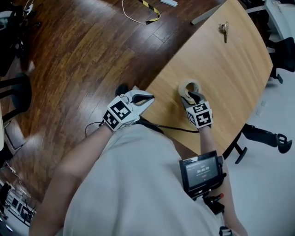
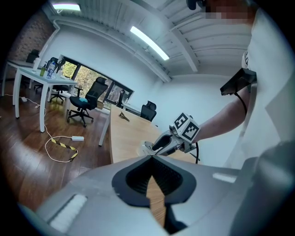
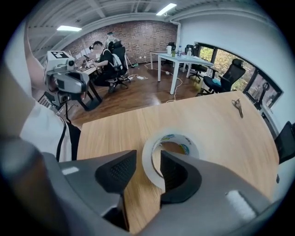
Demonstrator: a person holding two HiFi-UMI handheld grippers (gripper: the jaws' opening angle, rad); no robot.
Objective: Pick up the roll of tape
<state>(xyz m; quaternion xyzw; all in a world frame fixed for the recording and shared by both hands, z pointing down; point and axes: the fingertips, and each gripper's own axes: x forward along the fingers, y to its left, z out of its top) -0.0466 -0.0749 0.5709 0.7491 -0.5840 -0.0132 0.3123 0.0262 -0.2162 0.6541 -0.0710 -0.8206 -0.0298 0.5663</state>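
The roll of tape (image 1: 189, 86) lies flat on the wooden table (image 1: 230, 64), pale with a brown core. My right gripper (image 1: 195, 97) points steeply down at it. In the right gripper view the roll of tape (image 3: 171, 139) has its near wall between the jaws of my right gripper (image 3: 147, 159): one jaw is inside the hole, the other outside, and they stand open without pressing. My left gripper (image 1: 151, 97) hovers at the table's near edge, left of the roll, empty. In its own view the left gripper (image 2: 150, 156) has its tips together.
A bunch of keys (image 1: 223, 28) lies at the table's far end, also visible as the keys (image 3: 238, 105) in the right gripper view. A yellow-black cable (image 1: 150, 9) lies on the wooden floor. Office chairs (image 2: 85, 103) and white desks stand around the room.
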